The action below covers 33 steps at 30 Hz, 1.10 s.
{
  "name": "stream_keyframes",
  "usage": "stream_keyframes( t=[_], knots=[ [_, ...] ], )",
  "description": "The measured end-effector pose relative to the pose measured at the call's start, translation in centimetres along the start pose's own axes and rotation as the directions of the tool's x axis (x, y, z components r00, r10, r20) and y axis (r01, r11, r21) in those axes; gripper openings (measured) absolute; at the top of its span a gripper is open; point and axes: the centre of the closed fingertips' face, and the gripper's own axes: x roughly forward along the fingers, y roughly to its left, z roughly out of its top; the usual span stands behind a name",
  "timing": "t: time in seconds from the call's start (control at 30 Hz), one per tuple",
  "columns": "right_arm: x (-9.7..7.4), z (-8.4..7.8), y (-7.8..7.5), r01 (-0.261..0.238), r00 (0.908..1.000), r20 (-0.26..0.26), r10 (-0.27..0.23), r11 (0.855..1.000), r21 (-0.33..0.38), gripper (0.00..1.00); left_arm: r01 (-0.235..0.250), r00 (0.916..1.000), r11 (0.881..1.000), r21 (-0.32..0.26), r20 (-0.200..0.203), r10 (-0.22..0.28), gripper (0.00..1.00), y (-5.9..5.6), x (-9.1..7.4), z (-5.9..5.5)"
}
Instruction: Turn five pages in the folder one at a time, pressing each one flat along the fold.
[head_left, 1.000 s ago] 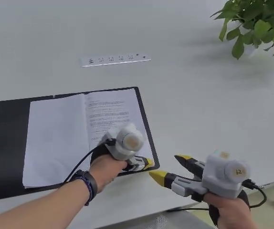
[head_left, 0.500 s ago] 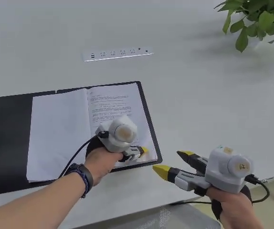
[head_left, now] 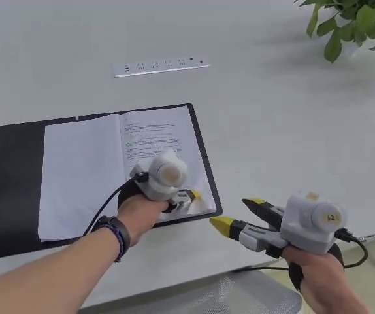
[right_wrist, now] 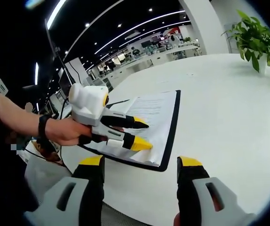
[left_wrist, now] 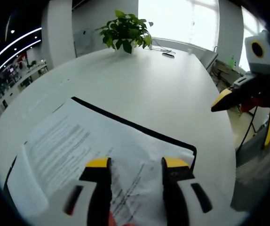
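The black folder [head_left: 17, 190] lies open on the white table, with a blank white sheet [head_left: 80, 170] on its left and a printed page [head_left: 155, 140] on its right. My left gripper [head_left: 189, 196] is open just above the printed page's lower right corner. In the left gripper view its jaws [left_wrist: 137, 165] stand apart over the printed page [left_wrist: 69, 146]. My right gripper [head_left: 236, 213] is open and holds nothing, over bare table to the right of the folder near the front edge. The right gripper view [right_wrist: 140, 162] looks at the left gripper [right_wrist: 132, 134] and the folder [right_wrist: 170, 127].
A white power strip [head_left: 160, 66] lies on the table beyond the folder. A green potted plant [head_left: 357, 23] stands at the far right. Cables trail from both grippers. A mesh chair [head_left: 240, 294] sits below the table's front edge.
The head camera has shifted. My left gripper has crept slightly inward from the folder's corner onto the printed page. The right gripper stays open in about the same spot.
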Motion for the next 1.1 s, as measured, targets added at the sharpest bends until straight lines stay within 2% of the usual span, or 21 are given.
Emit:
stream_keyframes(
  t=[0.07,0.1,0.17,0.27,0.37,0.47,0.57,0.67,0.73,0.83,0.93,1.1],
  knots=[
    [-0.1,-0.1,-0.1,0.002,1.0,0.002,-0.002,1.0,0.004,0.61,0.016,0.9999,1.0,-0.024,0.006,-0.016,0.38,-0.6,-0.1,0.1],
    [-0.1,-0.1,-0.2,0.002,1.0,0.003,-0.002,1.0,0.005,0.61,0.027,0.9996,0.999,-0.035,0.008,-0.027,0.41,-1.0,-0.1,0.2],
    [-0.1,-0.1,-0.1,0.003,1.0,0.005,-0.003,1.0,0.009,0.61,0.059,0.9982,0.997,-0.048,0.015,-0.059,0.53,-2.0,-0.1,0.3],
    [-0.1,-0.1,-0.1,0.003,1.0,0.007,-0.003,1.0,0.013,0.61,0.075,0.9972,0.997,-0.03,0.012,-0.074,0.64,-3.0,0.1,0.3],
    [0.0,-0.1,-0.1,0.001,1.0,0.007,-0.001,1.0,0.013,0.61,0.031,0.9995,0.998,0.049,-0.009,-0.031,0.61,-2.5,0.3,-0.1],
    [-0.1,-0.1,-0.1,0.0,1.0,0.01,-0.001,1.0,0.014,0.6,0.034,0.9994,0.998,0.051,-0.009,-0.034,0.59,-2.5,0.3,-0.2],
    [-0.1,-0.1,-0.2,0.001,0.9999,0.01,-0.002,1.0,0.017,0.6,0.036,0.9993,0.996,0.08,-0.014,-0.035,0.58,-2.5,0.2,-0.3],
    [-0.2,-0.3,-0.3,0.003,1.0,0.008,-0.003,1.0,0.019,0.6,0.042,0.9991,0.996,0.084,-0.008,-0.041,0.57,-2.3,0.2,-0.4],
    [-0.2,-0.3,-0.4,0.002,0.9999,0.011,-0.002,1.0,0.022,0.59,0.046,0.999,0.997,0.064,-0.002,-0.046,0.55,-1.9,0.2,-0.2],
    [0.0,-0.1,-0.5,0.001,0.9998,0.018,-0.001,1.0,0.025,0.57,0.042,0.9991,0.999,0.032,-0.002,-0.042,0.45,-0.9,0.1,0.0],
    [0.4,0.3,-0.5,-0.01,0.9998,0.018,0.009,1.0,0.025,0.57,0.05,0.9988,0.997,0.066,-0.005,-0.049,0.43,-1.3,0.1,-0.2],
    [1.7,1.3,-0.6,-0.037,0.999,0.027,0.036,0.999,0.029,0.54,0.038,0.9992,0.997,0.062,0.005,-0.039,0.43,-1.2,0.2,-0.2]
  ],
)
